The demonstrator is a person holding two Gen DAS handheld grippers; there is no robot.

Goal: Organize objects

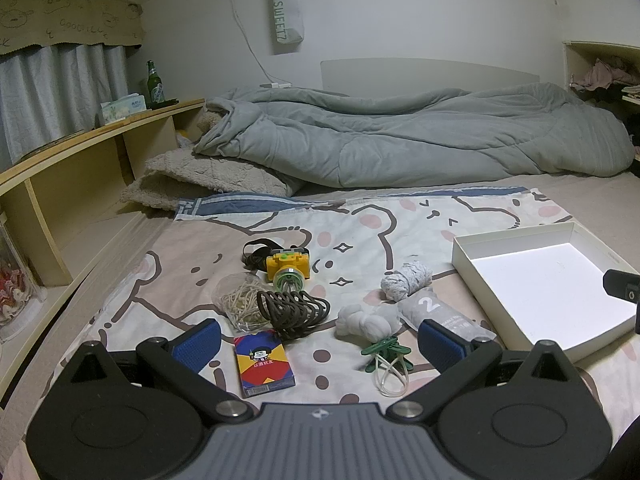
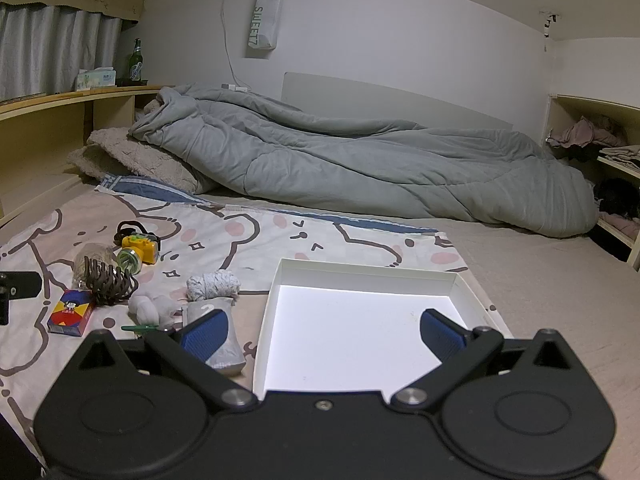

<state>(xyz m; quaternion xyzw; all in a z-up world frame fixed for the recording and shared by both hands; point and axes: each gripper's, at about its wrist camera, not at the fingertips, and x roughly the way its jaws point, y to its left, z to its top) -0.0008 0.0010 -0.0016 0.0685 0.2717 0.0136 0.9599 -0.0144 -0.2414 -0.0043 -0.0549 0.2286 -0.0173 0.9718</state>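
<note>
Bedding with a cartoon print (image 1: pixel 400 232) lay under both your grippers. Your left gripper (image 1: pixel 320 338) had its jaws spread wide and held nothing; between its blue pads (image 1: pixel 198 344) sat a card box (image 1: pixel 264 362) and a green clip (image 1: pixel 386 350), neither touched. The right pad covered the near end of a grey pouch marked 2 (image 1: pixel 430 306). Just beyond lay a white ball (image 1: pixel 366 320), a brown coil (image 1: pixel 294 310), a bag of cord (image 1: pixel 240 302), a yellow headlamp (image 1: pixel 288 268) and a grey roll (image 1: pixel 406 282).

Your right gripper (image 2: pixel 324 332) was equally wide and empty, hovering over the near edge of the white tray (image 2: pixel 476 300). Its left pad hid part of the pouch (image 2: pixel 224 354), which lay just beside the tray's left wall. You could see only the tip of the clip (image 2: pixel 140 327) past the gripper body. The tray's floor was washed out by glare, so nothing could be made out there. A grey duvet (image 2: pixel 360 168) was bunched along the far wall.
</note>
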